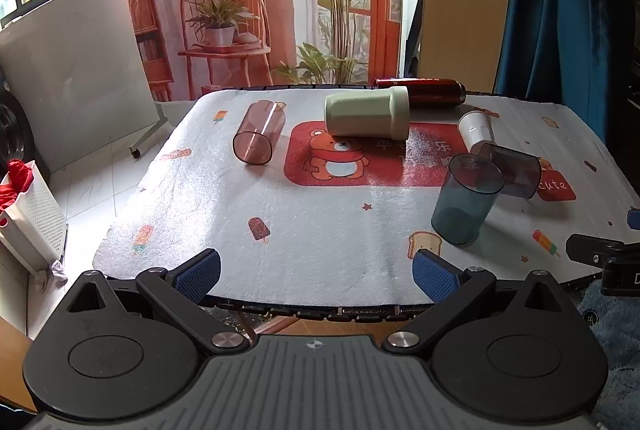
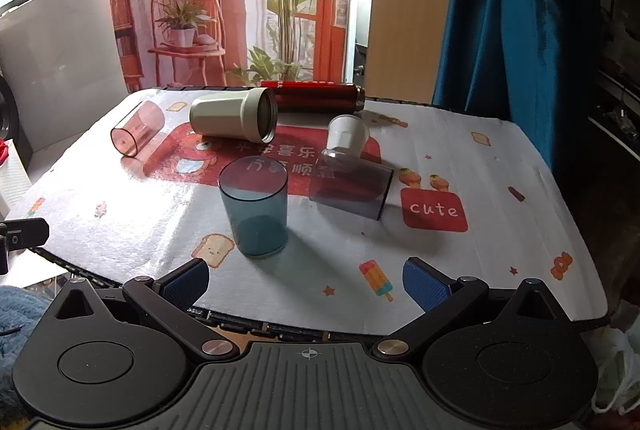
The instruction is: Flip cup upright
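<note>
A blue see-through cup (image 1: 466, 199) (image 2: 255, 205) stands upright on the table near the front. A dark see-through cup (image 1: 510, 169) (image 2: 352, 185) lies on its side behind it. A white paper cup (image 1: 475, 127) (image 2: 347, 133), a pale green cup (image 1: 366, 111) (image 2: 234, 114) and a pink see-through cup (image 1: 258, 131) (image 2: 138, 127) also lie on their sides. My left gripper (image 1: 316, 272) is open and empty at the front edge. My right gripper (image 2: 306, 282) is open and empty, just short of the blue cup.
A red metal bottle (image 1: 418, 89) (image 2: 316, 95) lies at the table's far edge. The table carries a cartoon-print cloth (image 1: 280, 213) (image 2: 460, 262). A white basket (image 1: 32, 222) stands on the floor at left. A blue curtain (image 2: 512, 9) hangs at right.
</note>
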